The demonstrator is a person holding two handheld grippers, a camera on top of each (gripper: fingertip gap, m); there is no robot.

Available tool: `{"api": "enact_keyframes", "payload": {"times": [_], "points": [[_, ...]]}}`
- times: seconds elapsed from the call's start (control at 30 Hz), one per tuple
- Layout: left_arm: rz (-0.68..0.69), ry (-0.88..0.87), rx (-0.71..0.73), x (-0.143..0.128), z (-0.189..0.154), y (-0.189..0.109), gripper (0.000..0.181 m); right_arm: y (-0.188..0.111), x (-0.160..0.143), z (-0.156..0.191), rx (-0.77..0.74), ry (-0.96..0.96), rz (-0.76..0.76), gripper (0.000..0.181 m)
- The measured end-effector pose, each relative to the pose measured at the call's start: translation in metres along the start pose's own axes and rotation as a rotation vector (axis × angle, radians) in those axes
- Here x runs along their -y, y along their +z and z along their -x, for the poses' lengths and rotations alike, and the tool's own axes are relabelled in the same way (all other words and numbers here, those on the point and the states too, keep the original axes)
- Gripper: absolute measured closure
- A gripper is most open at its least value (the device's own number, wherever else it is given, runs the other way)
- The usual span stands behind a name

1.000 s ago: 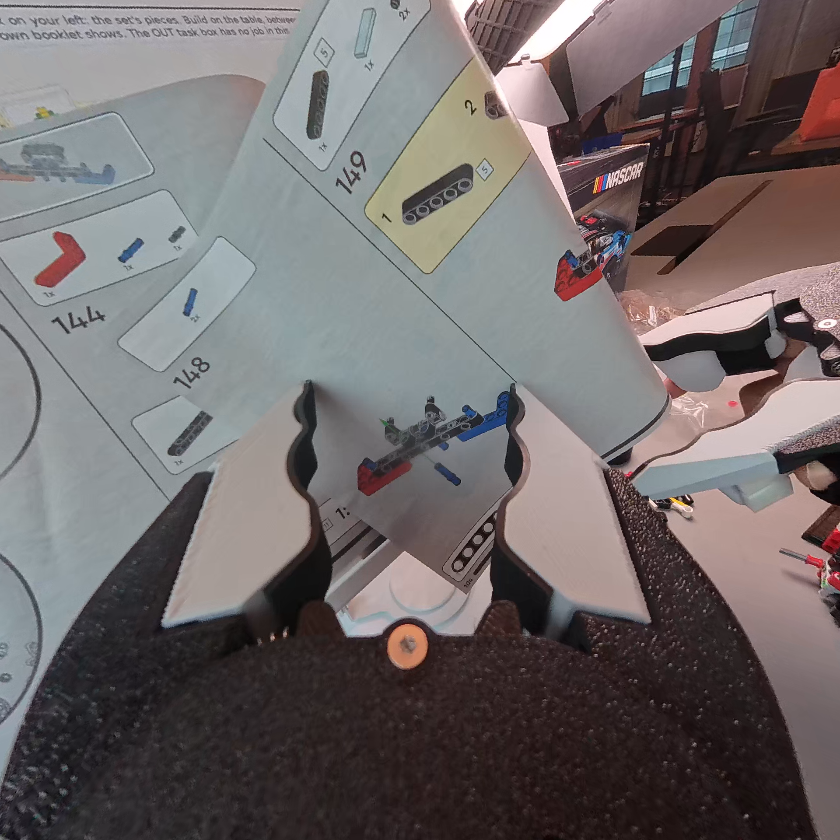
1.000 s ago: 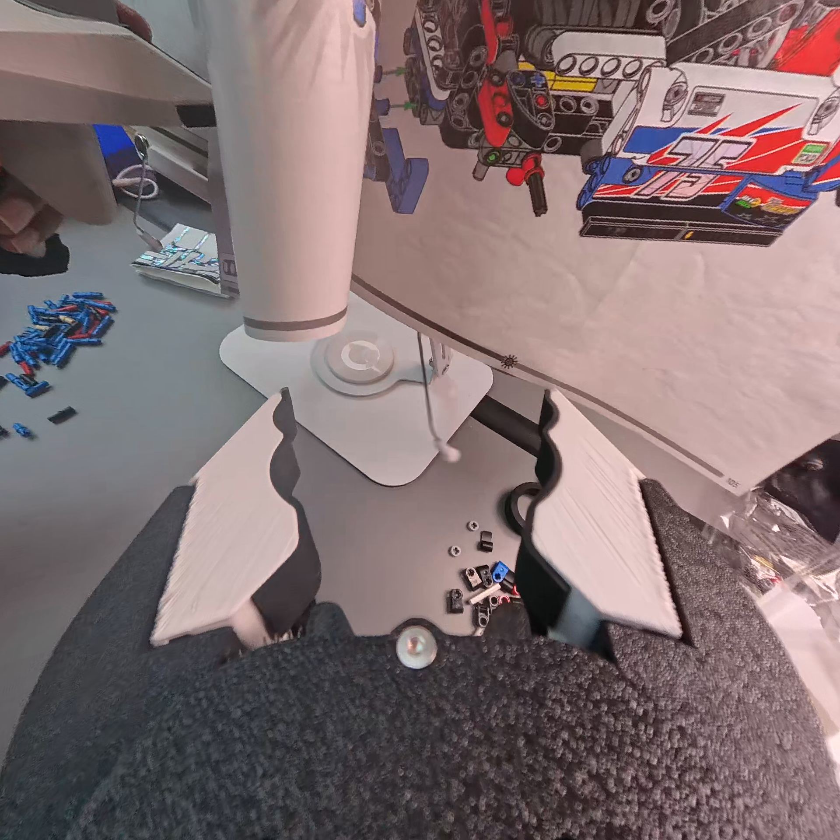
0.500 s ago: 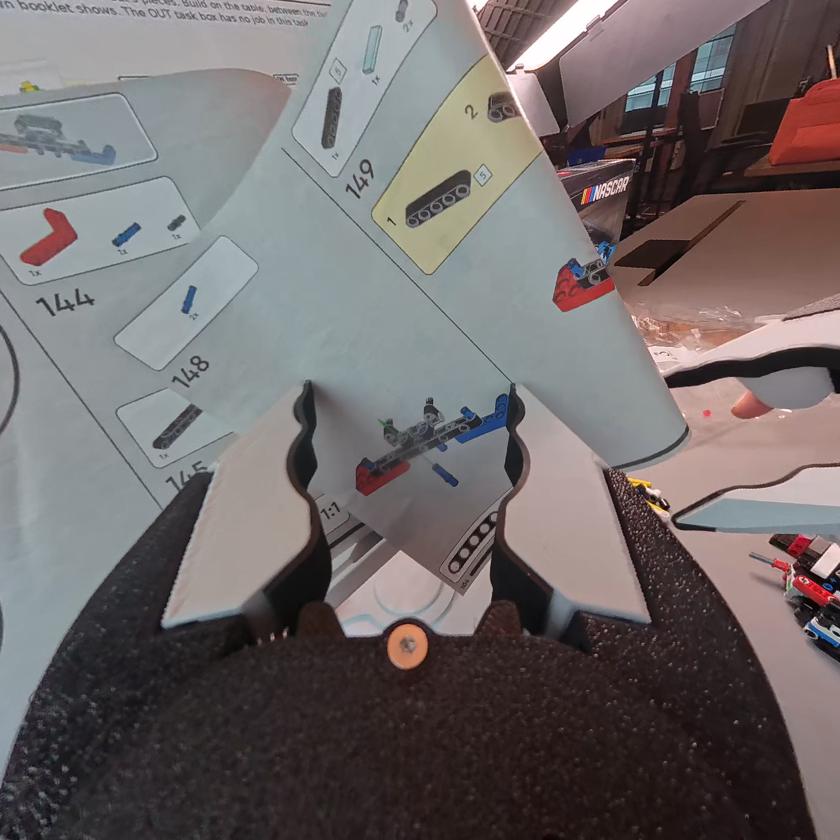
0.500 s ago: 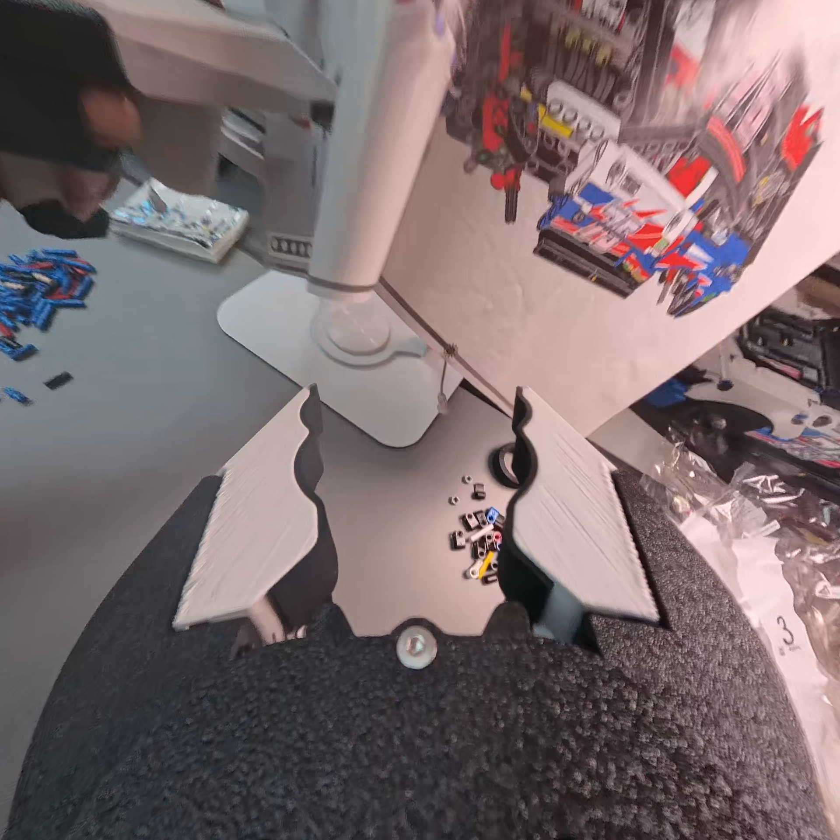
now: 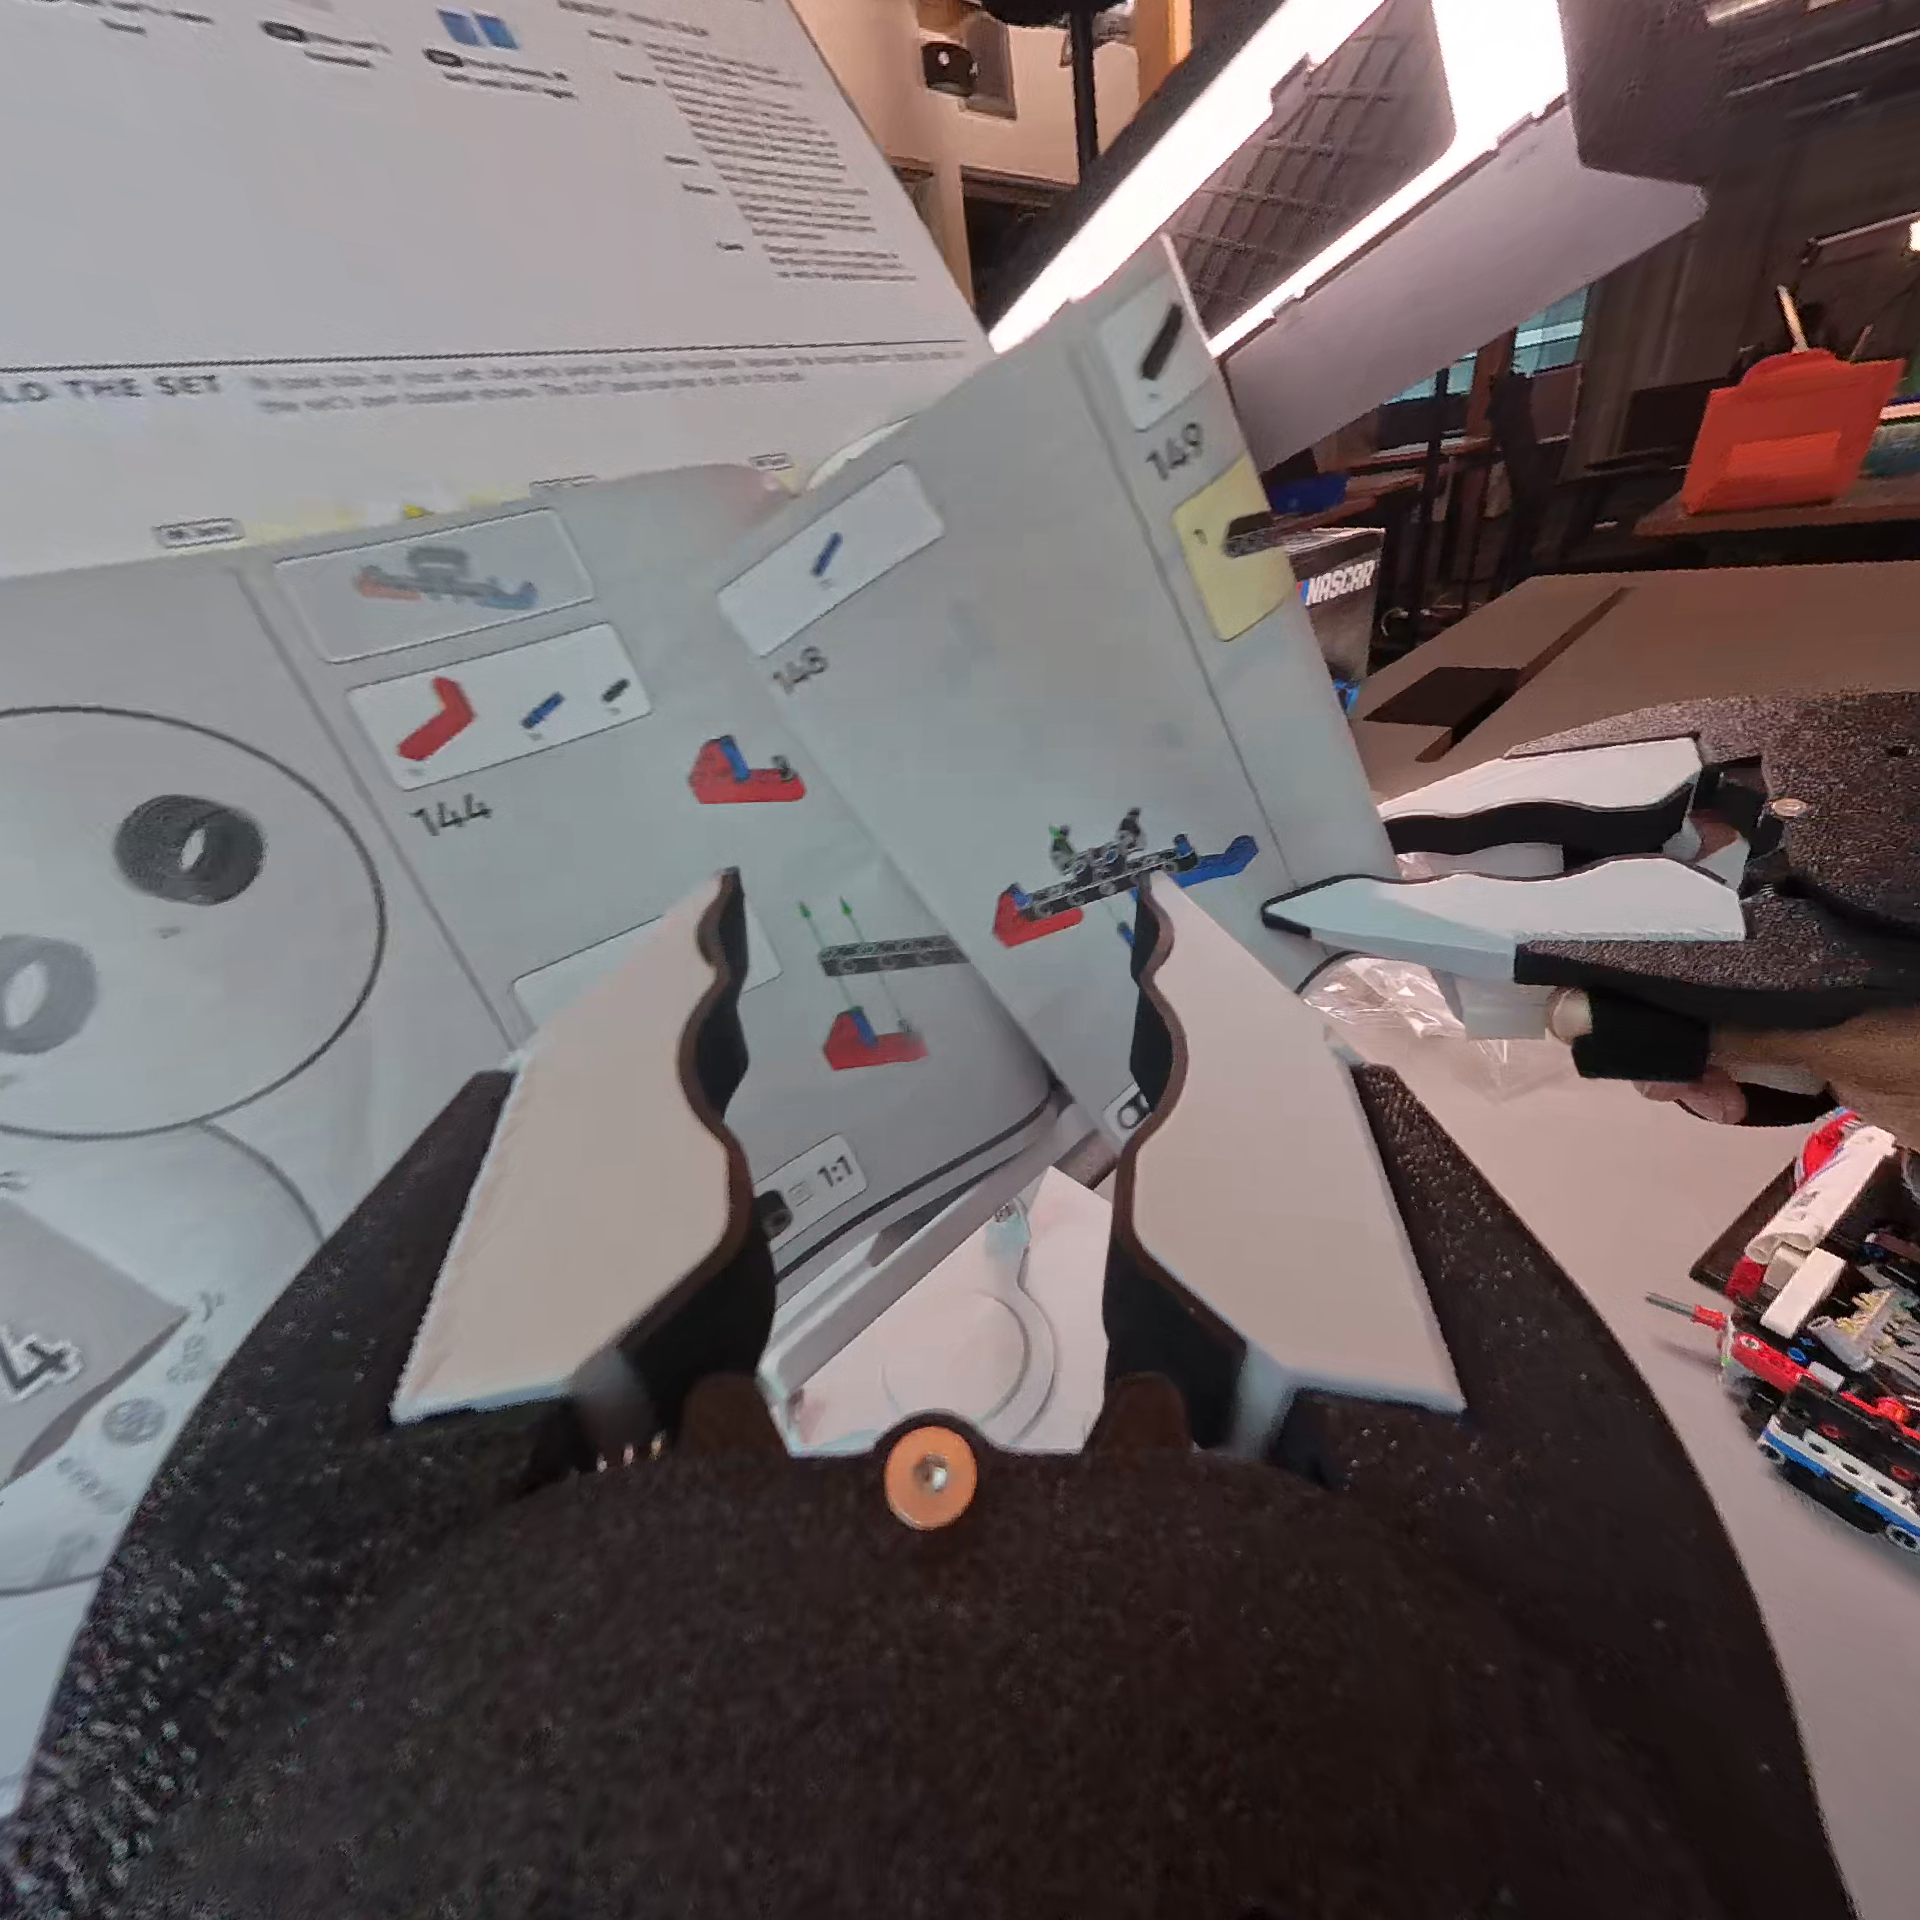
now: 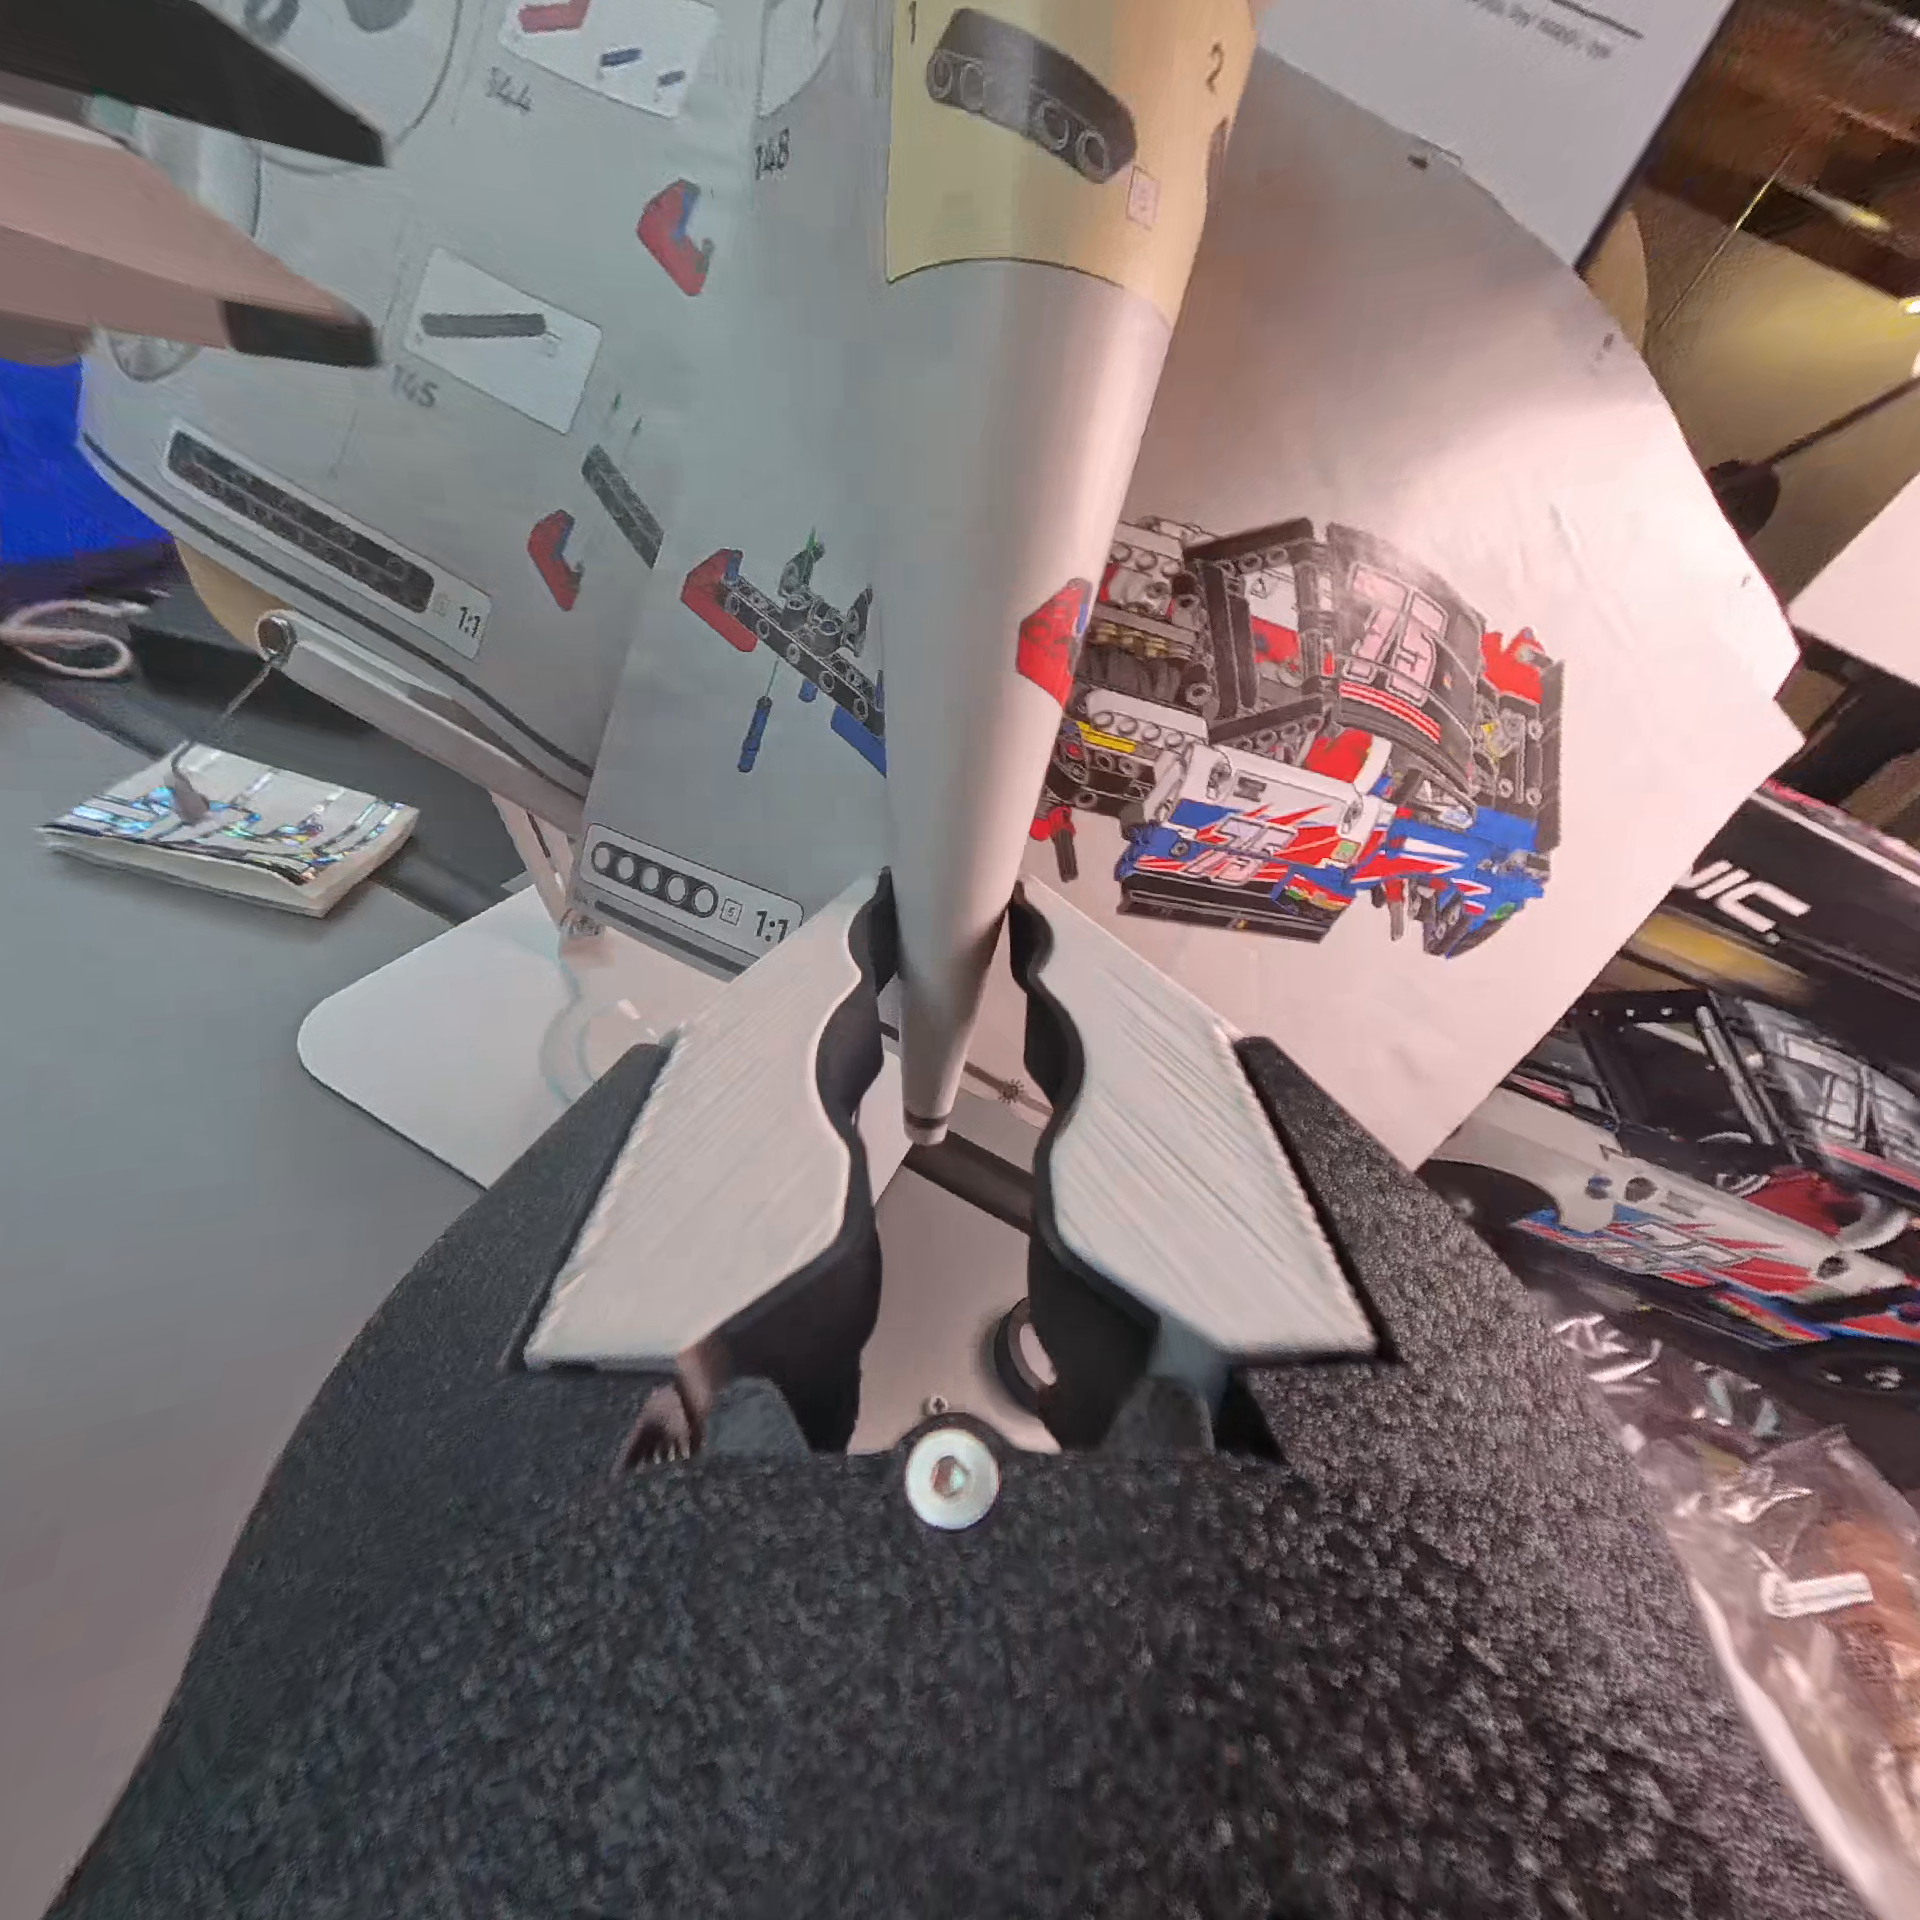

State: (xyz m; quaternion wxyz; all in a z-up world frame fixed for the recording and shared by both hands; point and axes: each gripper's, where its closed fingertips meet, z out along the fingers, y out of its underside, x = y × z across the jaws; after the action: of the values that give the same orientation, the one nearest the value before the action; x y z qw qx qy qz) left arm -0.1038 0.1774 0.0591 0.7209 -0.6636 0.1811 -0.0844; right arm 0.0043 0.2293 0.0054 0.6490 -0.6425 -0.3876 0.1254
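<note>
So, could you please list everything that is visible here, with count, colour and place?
instruction booklet: one, pale grey, open on stand
lifted page: one, pale grey, curled, between right jaws
stand base: one, white, under booklet
brick car: one, red-blue-white, partly built, table right
shiny leaflet: one, silver, table left
plastic bags: several, clear, far right
table: one, grey
left gripper: one, white, jaws open, empty
right gripper: one, white, jaws shut on lifted page

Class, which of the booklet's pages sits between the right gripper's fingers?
The lifted middle page, curled upright with its edge inside the right gripper; the race-car page and left-hand page lie flat behind.
</note>
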Motion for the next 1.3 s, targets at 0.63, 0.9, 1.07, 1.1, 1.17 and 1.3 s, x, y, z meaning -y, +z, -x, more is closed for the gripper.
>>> {"api": "enact_keyframes", "payload": {"times": [0.63,0.9,1.07,1.1,1.17,1.3], "points": [[0.262,-0.055,-0.104,-0.066,-0.063,0.070,0.149,-0.047,-0.059,-0.140,-0.312,0.444,-0.035,0.158],[0.314,0.040,0.012,-0.069,-0.049,0.074,0.171,-0.071,-0.042,-0.106,-0.330,0.250,-0.162,0.149],[0.338,0.046,0.043,-0.070,-0.042,0.075,0.181,-0.051,-0.010,-0.051,-0.268,0.026,-0.187,0.148],[0.342,0.049,0.043,-0.070,-0.042,0.076,0.181,-0.045,-0.007,-0.040,-0.236,0.016,-0.185,0.147],[0.347,0.068,0.048,-0.070,-0.042,0.076,0.181,-0.029,-0.011,-0.019,-0.167,0.001,-0.138,0.146],[0.346,0.085,0.054,-0.070,-0.042,0.076,0.181,-0.008,-0.010,0.003,-0.102,-0.037,-0.129,0.147]]}}
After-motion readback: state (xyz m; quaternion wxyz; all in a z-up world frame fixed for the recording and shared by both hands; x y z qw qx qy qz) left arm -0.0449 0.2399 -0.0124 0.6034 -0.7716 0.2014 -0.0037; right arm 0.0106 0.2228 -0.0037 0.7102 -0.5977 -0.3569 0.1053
